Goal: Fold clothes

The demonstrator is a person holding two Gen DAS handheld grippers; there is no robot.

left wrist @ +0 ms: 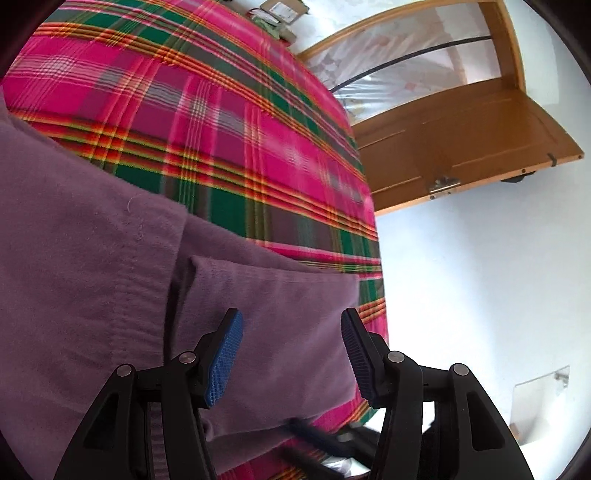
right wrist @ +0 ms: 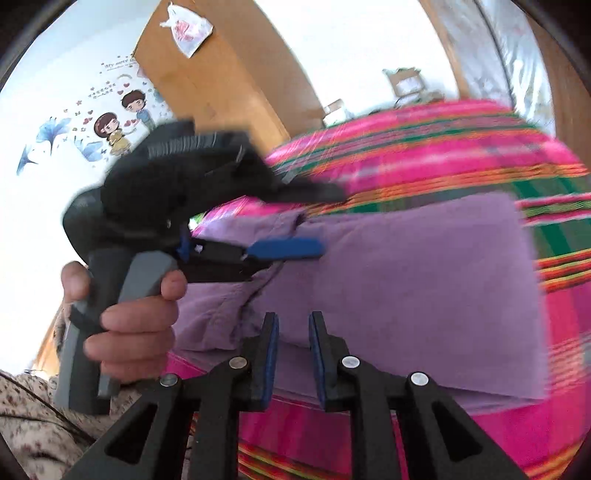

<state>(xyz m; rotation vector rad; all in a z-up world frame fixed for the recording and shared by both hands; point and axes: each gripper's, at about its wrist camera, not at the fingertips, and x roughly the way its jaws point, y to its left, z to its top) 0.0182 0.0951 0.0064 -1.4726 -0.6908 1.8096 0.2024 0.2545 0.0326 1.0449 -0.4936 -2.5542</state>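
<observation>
A purple garment [left wrist: 92, 258] lies partly folded on a bed with a pink, green and orange plaid cover [left wrist: 221, 110]. My left gripper [left wrist: 291, 317] hovers over a folded flap of it near the bed's edge, open wide with nothing between the blue pads. In the right wrist view the same garment [right wrist: 424, 277] spreads across the plaid cover [right wrist: 424, 155]. My right gripper [right wrist: 293, 317] sits at its near edge, open by a narrow gap and empty. The left gripper [right wrist: 325, 219], held by a hand [right wrist: 136, 325], is open just above the cloth's left part.
A wooden door [left wrist: 461, 140] stands open beyond the bed's right edge, against a white wall. A wooden wardrobe [right wrist: 221, 81] with a plastic bag [right wrist: 188, 29] on it and cartoon wall stickers [right wrist: 110, 129] are at the left. A floral sleeve [right wrist: 29, 417] shows at the lower left.
</observation>
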